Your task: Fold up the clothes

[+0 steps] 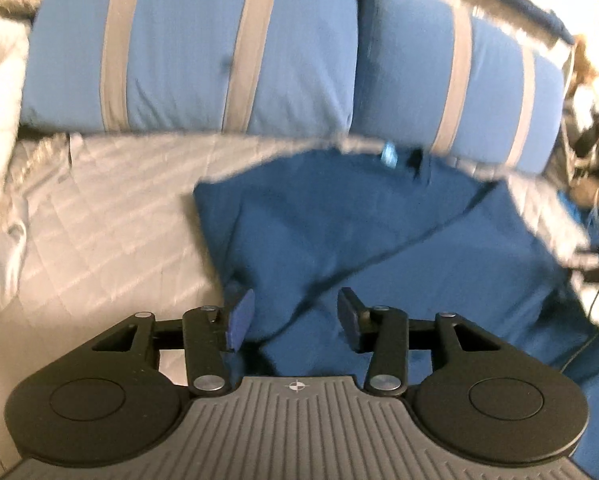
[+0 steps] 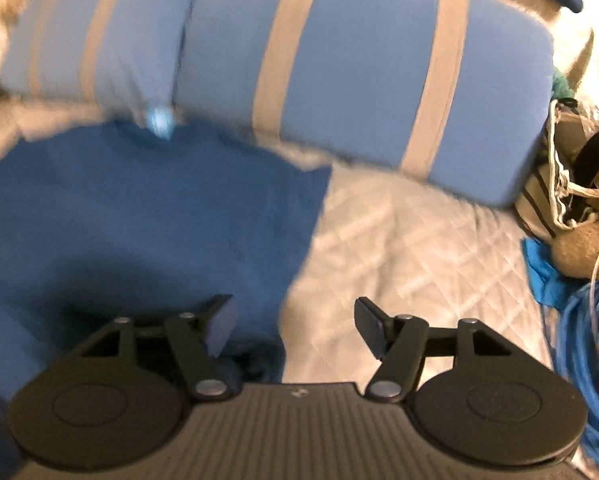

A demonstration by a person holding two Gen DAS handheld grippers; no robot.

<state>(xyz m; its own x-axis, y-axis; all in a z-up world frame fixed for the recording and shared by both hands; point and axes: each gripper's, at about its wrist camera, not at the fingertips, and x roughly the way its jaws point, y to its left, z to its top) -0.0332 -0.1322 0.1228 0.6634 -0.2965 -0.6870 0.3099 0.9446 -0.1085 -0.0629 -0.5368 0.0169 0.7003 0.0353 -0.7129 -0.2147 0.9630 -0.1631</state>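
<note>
Blue shirt (image 1: 339, 232) spread out on the quilted grey bed cover (image 1: 111, 216), collar end up against the two blue pillows (image 1: 203, 52) with their grey stripes. Pale blue tag (image 1: 388, 155) showing at the neckline, right by the pillow edge. One side folded in, with a diagonal crease running across the cloth in the left wrist view.

Left gripper (image 1: 295, 316) low over the near left part of the shirt, jaws partly apart, nothing pinched between the pads; cloth just lying loose underneath. Left pad over the shirt's edge where it meets the cover.

Right gripper (image 2: 295, 326) over the shirt's right edge, jaws spread wide, holding nothing. Left pad above blue cloth, right pad above bare quilt. Shirt corner (image 2: 319, 176) poking out toward the pillows.

Off to the right of the bed, a bag (image 2: 567, 184) with a dark strap and a coil of blue cable (image 2: 587, 360). Heavily blurred on that side, possibly a brown soft toy beside the bag.
</note>
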